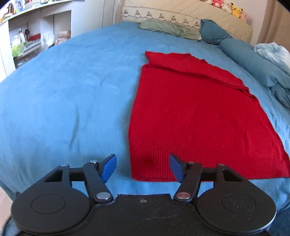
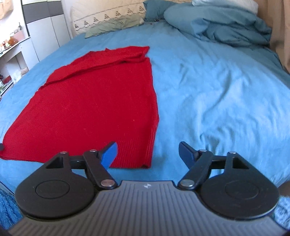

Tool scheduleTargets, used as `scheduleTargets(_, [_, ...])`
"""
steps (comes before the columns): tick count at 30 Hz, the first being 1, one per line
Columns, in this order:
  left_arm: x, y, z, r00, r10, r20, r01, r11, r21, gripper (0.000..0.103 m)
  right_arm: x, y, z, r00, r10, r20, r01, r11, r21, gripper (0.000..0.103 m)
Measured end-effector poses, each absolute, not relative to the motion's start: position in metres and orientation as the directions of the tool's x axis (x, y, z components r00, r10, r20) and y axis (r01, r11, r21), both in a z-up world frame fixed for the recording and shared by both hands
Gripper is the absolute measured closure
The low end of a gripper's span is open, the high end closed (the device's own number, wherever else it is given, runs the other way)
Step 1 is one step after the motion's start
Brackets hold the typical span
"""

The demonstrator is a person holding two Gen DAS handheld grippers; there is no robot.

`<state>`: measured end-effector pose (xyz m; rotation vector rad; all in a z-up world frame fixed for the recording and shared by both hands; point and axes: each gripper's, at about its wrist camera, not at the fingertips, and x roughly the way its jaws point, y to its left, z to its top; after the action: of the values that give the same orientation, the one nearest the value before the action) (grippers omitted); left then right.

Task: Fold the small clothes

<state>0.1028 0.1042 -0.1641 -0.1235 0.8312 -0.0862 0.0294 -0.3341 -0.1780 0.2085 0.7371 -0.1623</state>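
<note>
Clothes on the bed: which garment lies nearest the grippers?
The red knit sweater, spread flat just ahead of both grippers; the green garment lies crumpled far off by the pillows.

**Layout: sweater flat on bed, grippers at near edge**

Sweater (image 1: 199, 116) lies flat on the bedsheet (image 1: 63, 90), hem toward the cameras, upper part folded across at the far end. Left gripper (image 1: 142, 168) sits over its near left hem corner, right gripper (image 2: 147, 154) over the near right corner. Behind it: green garment (image 1: 168, 29) before the pillow (image 1: 181, 12). Bunched duvet (image 2: 226, 25) far right. Shelves (image 1: 27, 36) left of bed
</note>
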Motion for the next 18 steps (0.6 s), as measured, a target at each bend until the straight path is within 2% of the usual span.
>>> scheduleTargets(4, [0.104, 0.103, -0.174, 0.659, -0.116, -0.743, 0.037, 0.992, -0.122, 0.050, 0.037, -0.335, -0.187, 0.715, -0.073, -0.695, 0.236, 0.961, 0.142, 0.027])
scheduleTargets(9, [0.104, 0.104, -0.180, 0.664, -0.110, -0.740, 0.029, 0.992, -0.121, 0.062, 0.039, -0.331, -0.195, 0.710, -0.074, -0.700, 0.224, 0.967, 0.125, 0.037])
scheduleTargets(11, [0.105, 0.103, -0.181, 0.661, -0.111, -0.742, 0.028, 0.992, -0.123, 0.078, 0.040, -0.329, -0.196, 0.711, -0.068, -0.699, 0.209, 0.971, 0.119, 0.052])
scheduleTargets(12, [0.105, 0.103, -0.181, 0.660, -0.114, -0.743, 0.032, 0.992, -0.124, 0.082, 0.040, -0.328, -0.196, 0.713, -0.072, -0.698, 0.207, 0.972, 0.111, 0.053])
scheduleTargets(14, [0.105, 0.101, -0.181, 0.659, -0.120, -0.743, 0.043, 0.992, -0.122, 0.094, 0.041, -0.325, -0.196, 0.715, -0.085, -0.694, 0.204, 0.975, 0.090, 0.069])
scheduleTargets(16, [0.106, 0.098, -0.179, 0.660, -0.116, -0.742, 0.050, 0.993, -0.110, 0.097, 0.042, -0.325, -0.196, 0.717, -0.083, -0.692, 0.202, 0.975, 0.093, 0.080])
scheduleTargets(18, [0.105, 0.099, -0.174, 0.664, -0.115, -0.739, 0.048, 0.993, -0.112, 0.098, 0.042, -0.327, -0.192, 0.723, -0.080, -0.686, 0.206, 0.973, 0.103, 0.082])
